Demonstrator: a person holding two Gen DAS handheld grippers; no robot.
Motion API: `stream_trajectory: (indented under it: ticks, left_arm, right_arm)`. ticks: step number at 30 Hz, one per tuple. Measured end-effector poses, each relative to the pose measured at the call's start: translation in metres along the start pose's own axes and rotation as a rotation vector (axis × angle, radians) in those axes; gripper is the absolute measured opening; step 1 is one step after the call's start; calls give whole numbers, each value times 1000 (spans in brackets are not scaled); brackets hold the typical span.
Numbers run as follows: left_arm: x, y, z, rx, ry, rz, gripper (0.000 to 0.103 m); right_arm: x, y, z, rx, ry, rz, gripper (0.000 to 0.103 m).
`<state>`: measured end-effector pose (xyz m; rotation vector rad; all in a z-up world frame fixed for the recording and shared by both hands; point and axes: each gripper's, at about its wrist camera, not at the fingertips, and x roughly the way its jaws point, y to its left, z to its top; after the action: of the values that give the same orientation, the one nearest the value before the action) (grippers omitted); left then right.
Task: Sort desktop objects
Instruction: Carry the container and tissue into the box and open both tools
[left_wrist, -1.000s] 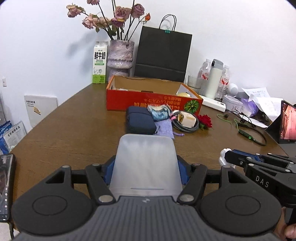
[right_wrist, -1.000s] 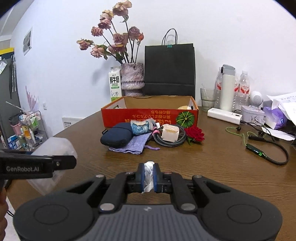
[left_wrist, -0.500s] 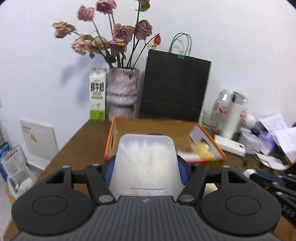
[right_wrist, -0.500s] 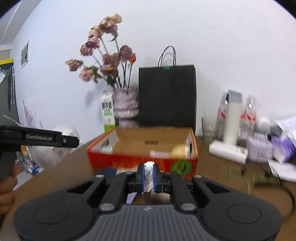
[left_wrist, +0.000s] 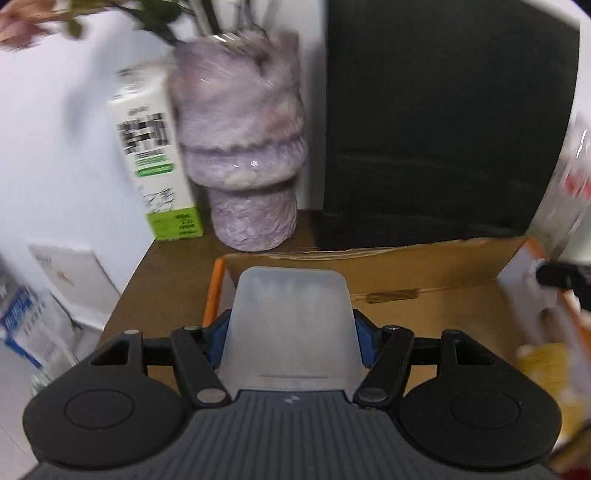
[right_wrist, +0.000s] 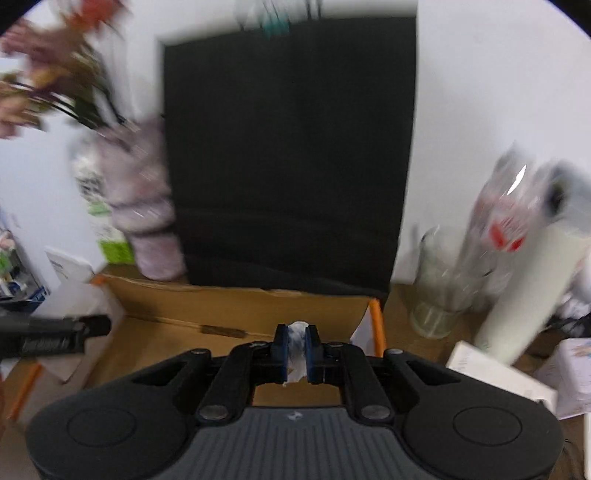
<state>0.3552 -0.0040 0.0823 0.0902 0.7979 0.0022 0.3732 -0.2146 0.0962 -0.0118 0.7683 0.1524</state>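
My left gripper (left_wrist: 291, 332) is clamped across the width of a frosted plastic container (left_wrist: 291, 325), blue pads pressing its two side walls. It sits upright between them, over the near left corner of the open cardboard box (left_wrist: 424, 266). I judge it light and probably empty, with thin walls that give a little, and smooth enough to slide if the squeeze slackens. Low on the side walls, where the pads are now, looks like the stiffest place to hold it.

My right gripper (right_wrist: 295, 347) is pinched tight on a crumpled white scrap (right_wrist: 296, 332), tissue or thin plastic, I cannot tell which. It pokes out above and below the pads, over the box near its right wall. It looks soft, nearly weightless and hard to damage. Any bunched fold serves as a hold, though it may cling to the pads on release.
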Motion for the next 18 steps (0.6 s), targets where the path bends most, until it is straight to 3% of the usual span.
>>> stream_trajectory:
  ticks: [2,7,13,15,18]
  left_arm:
    - [21,-1,4,22,22,49,66]
    - [53,-15,-2,136,69,85,67]
    - [61,-15,-1,124,82,20,68]
    - [60,-16,1,121,89,7,75]
    - [43,-13,9,102,69,-1,87]
  right_arm:
    - [29,1,3,-10,39,-26,8]
    - [69,8,-10,-46,135,-140,6]
    - [66,6,-20,-6,144,-140,8]
    - [64,5,-20,19,145,-109,15]
    - [54,8,-18,38,141,-46,37]
